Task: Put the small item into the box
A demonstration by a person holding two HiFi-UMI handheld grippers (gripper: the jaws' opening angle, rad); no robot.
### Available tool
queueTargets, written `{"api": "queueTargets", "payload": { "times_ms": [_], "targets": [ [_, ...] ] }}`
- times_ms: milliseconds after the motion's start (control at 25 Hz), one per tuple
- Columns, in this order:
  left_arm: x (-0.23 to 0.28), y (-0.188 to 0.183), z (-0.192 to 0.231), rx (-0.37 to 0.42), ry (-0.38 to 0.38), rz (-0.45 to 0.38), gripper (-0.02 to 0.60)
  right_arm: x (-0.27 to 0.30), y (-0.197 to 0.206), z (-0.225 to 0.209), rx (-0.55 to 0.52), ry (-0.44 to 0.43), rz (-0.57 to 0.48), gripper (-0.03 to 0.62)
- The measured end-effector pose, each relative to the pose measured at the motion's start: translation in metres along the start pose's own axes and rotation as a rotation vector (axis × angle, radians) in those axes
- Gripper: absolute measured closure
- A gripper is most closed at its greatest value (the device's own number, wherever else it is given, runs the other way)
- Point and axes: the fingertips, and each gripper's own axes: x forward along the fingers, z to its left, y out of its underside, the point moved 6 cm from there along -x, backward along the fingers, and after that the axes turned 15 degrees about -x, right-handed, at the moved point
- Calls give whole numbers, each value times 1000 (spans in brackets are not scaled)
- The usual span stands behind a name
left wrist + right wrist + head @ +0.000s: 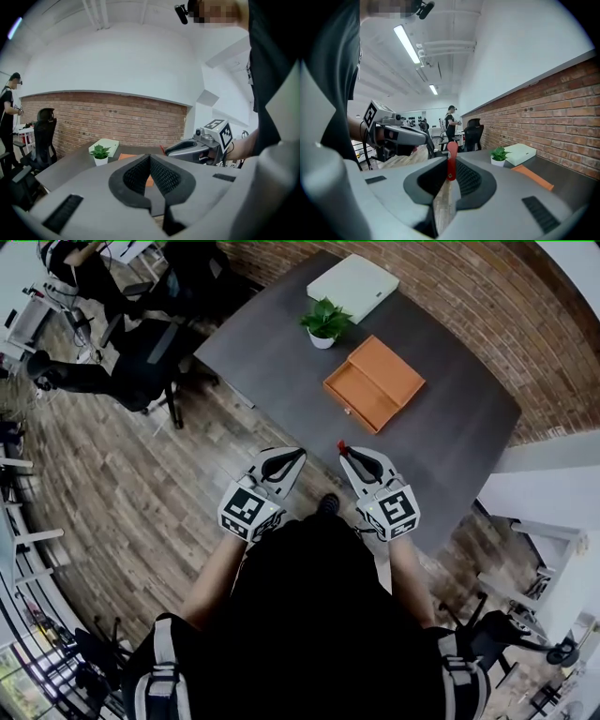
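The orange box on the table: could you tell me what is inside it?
Nothing shows inside the open orange box: both halves look bare from the head view. Gripper views show only its edge.

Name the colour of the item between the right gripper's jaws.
Red item, clearest in right gripper view.

Table [281,362]: is showing dark grey, matte, no pattern.
Open box [374,382], at one o'clock from the grippers: is reading orange inside and out.
Plant [324,322], at twelve o'clock: is carrying green leaves over a white pot.
Flat case [352,285] beyond it: is looking pale mint-white.
Brick wall [534,324], from one round to three o'clock: is showing red-brown bricks with paler mortar lines.
Floor [122,474]: is showing grey-brown wood planks.
Left gripper [298,453] and right gripper [343,450]: are showing light grey shells and black cross-hatched pads [164,176].
Marker cubes [248,507]: are showing black-and-white squares.
Small item [451,157] in the right gripper: is showing plain red.
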Motion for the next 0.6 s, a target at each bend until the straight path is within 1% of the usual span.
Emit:
{"api": "queueTargets", "payload": {
  "times_ms": [320, 600],
  "targets": [
    [18, -7, -1, -12, -73, -24, 558, 8, 10, -27, -8, -70, -24, 528],
    [33, -6, 3, -25, -98, -37, 558, 9, 13, -45, -27, -78, -32, 528]
  ]
}}
